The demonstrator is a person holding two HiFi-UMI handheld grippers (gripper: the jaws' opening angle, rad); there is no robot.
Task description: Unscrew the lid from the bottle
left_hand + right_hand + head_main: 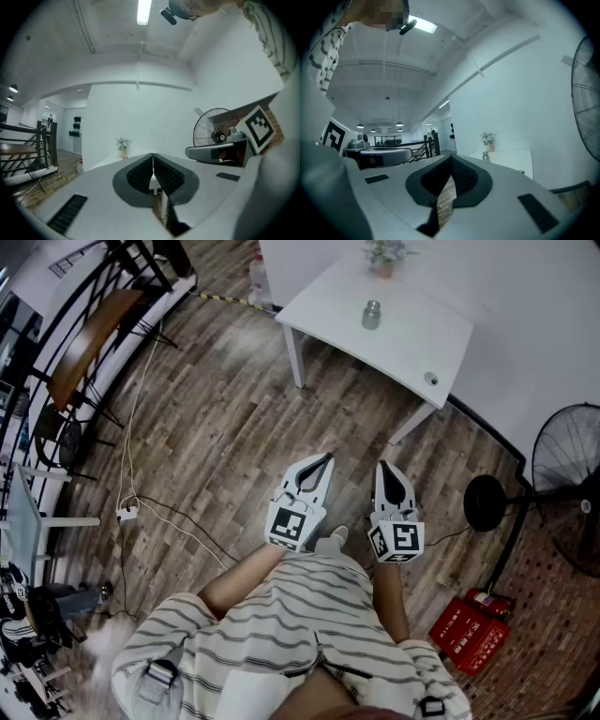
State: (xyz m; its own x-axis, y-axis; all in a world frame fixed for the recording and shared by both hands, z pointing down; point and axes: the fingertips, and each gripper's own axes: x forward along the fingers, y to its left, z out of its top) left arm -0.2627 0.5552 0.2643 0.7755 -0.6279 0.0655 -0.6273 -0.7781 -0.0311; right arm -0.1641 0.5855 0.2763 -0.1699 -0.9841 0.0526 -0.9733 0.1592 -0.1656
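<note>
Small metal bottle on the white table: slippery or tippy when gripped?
The bottle looks like smooth metal, so it is probably rigid and somewhat slippery in a grip. It stands upright and looks squat, so it is likely hard to tip; a push may just slide it on the smooth white table.

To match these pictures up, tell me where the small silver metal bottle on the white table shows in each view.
Head view: the small silver metal bottle stands near the top, right of centre, on the white table.
Left gripper view: not visible in it.
Right gripper view: the bottle is right of centre, at mid-height.
Shared landmark: the small potted plant on that table, in all three views.
</note>
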